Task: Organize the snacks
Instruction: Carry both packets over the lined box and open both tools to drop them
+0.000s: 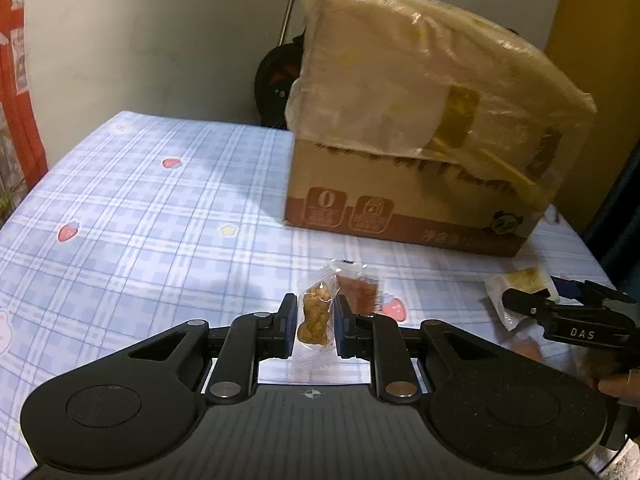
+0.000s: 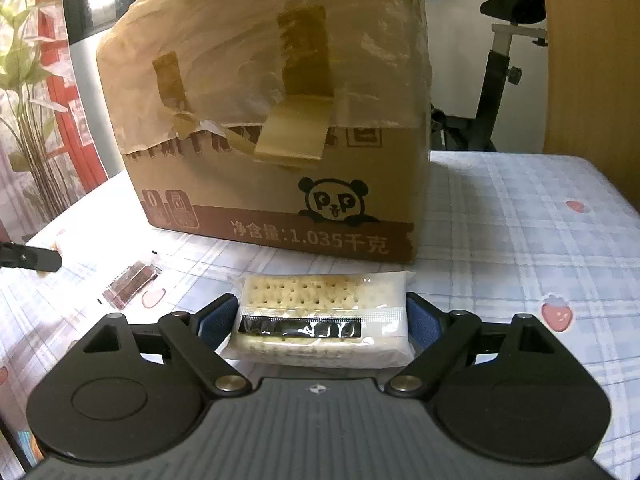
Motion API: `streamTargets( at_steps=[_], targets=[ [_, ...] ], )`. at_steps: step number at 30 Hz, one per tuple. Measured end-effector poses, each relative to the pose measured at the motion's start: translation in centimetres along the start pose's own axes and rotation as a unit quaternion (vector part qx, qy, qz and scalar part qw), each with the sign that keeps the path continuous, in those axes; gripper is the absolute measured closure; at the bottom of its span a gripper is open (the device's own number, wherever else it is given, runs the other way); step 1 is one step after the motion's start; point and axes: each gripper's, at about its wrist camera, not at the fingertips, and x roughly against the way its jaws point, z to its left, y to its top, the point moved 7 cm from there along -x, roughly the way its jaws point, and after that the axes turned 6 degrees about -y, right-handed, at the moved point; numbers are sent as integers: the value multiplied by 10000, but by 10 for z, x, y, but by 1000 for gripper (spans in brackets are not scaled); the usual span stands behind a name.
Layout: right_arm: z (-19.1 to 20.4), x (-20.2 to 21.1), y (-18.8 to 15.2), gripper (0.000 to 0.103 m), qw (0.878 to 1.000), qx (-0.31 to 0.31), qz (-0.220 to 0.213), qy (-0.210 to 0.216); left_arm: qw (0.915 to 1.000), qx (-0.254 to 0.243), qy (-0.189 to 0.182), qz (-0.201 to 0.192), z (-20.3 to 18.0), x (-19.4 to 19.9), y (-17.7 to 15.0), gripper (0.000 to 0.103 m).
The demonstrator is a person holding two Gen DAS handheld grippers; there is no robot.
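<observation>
My left gripper (image 1: 314, 318) is shut on a clear-wrapped golden-brown snack (image 1: 315, 317), held just above the tablecloth. A reddish-brown wrapped snack (image 1: 359, 293) lies on the cloth right beyond it; it also shows in the right wrist view (image 2: 130, 282). My right gripper (image 2: 322, 314) is shut on a wrapped cracker pack (image 2: 320, 314), gripping its two short ends. The right gripper (image 1: 532, 300) and its cracker pack (image 1: 520, 284) show at the right of the left wrist view. A cardboard box (image 1: 416, 200) lined with plastic stands behind the snacks, also in the right wrist view (image 2: 280, 184).
A blue plaid tablecloth (image 1: 140, 200) with strawberry prints covers the table. An exercise bike (image 2: 500, 80) stands behind the table at the right. Red frames and a plant (image 2: 28, 80) are at the left. A fingertip of the left gripper (image 2: 32, 258) shows at the left edge.
</observation>
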Motion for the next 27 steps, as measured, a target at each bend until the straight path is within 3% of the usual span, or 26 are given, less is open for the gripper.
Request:
streamTargets(
  at_steps=[9,17,22,27],
  targets=[
    [9,61,28,13,9975,-206,-511,433,9982,-255,-239,-482,-21,23,34,83],
    [11,116,124,13,9867,149,-1496,619,9821,-617,-881,-1547,-54,60,136,83],
    [7,108,183,13,9819,267,-1810,480,9721,-895,-1206,-1801,-85,49,191,83],
    [13,71,227,13,9823,638,-1742,247,9748,-1183,-1103,-1537,-104,7,227,83]
  ],
)
